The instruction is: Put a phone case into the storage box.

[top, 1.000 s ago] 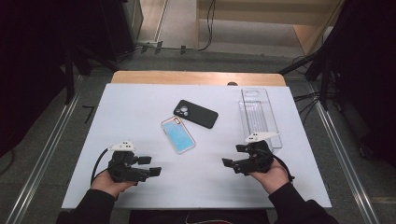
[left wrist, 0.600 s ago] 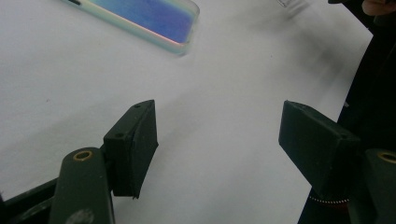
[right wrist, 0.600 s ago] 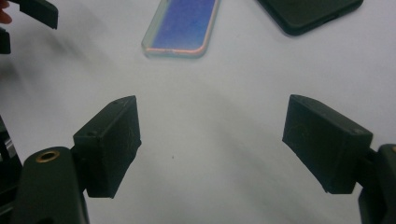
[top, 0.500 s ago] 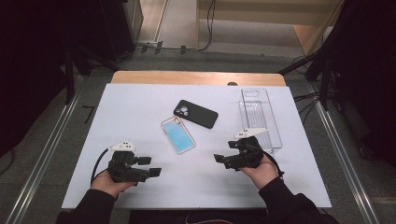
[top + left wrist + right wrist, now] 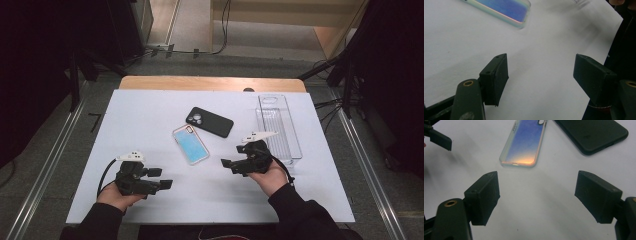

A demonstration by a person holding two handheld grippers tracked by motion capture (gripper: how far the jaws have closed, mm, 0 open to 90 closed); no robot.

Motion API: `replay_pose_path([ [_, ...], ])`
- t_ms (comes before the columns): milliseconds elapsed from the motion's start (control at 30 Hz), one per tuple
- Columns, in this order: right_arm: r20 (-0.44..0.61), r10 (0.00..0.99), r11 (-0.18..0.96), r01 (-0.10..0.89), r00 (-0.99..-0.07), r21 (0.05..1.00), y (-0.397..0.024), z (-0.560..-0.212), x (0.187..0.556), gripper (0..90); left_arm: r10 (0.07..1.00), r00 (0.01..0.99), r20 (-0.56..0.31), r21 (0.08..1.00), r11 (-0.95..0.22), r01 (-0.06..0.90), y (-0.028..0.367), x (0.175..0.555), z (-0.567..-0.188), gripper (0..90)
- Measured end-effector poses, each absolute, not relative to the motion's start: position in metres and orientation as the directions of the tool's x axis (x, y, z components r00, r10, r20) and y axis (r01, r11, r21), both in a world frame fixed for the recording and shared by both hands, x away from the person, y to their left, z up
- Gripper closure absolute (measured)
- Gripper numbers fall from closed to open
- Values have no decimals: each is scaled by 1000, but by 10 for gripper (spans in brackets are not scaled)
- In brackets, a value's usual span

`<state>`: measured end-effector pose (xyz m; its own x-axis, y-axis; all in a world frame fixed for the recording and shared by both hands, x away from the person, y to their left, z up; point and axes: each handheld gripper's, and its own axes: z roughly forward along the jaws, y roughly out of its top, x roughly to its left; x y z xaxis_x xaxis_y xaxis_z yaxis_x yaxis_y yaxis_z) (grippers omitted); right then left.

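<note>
Near the middle of the high view, a blue iridescent phone case (image 5: 190,144) lies flat on the white table top (image 5: 150,115), its long side running from upper left to lower right. Its upper end lies just beside, perhaps touching, a black phone case (image 5: 210,121), which sits a little higher in the frame with its camera cutout at its left end.

The right gripper (image 5: 231,165) hovers to the right of and slightly below the blue case, pointing left towards it. In the right gripper view its jaws stand spread wide with nothing between them but bare table, and the blue case (image 5: 524,143) lies ahead in the upper middle of the frame, the black case (image 5: 591,133) at upper right.

The left gripper (image 5: 166,178) sits at the lower left of the high view, well apart from both cases, held in the person's left hand (image 5: 117,195). Its jaws are likewise spread and empty; in the left gripper view one corner of the blue case (image 5: 504,10) shows along the top edge.

A clear plastic tray (image 5: 296,150) stands at the right of the table, just behind the right gripper.
</note>
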<state>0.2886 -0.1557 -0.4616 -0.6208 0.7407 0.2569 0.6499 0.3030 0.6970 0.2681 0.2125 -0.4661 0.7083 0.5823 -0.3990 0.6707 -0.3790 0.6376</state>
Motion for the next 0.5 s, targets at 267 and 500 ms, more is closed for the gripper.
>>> replay_pose_path([
  [267,270,732,291,645,-626,706,-144,-461,297,193,582,708,-399,637,-379,671,213,268,-466,280],
  [500,285,718,315,662,-635,681,-135,-456,312,203,585,707,-398,634,-381,672,213,268,-466,280],
])
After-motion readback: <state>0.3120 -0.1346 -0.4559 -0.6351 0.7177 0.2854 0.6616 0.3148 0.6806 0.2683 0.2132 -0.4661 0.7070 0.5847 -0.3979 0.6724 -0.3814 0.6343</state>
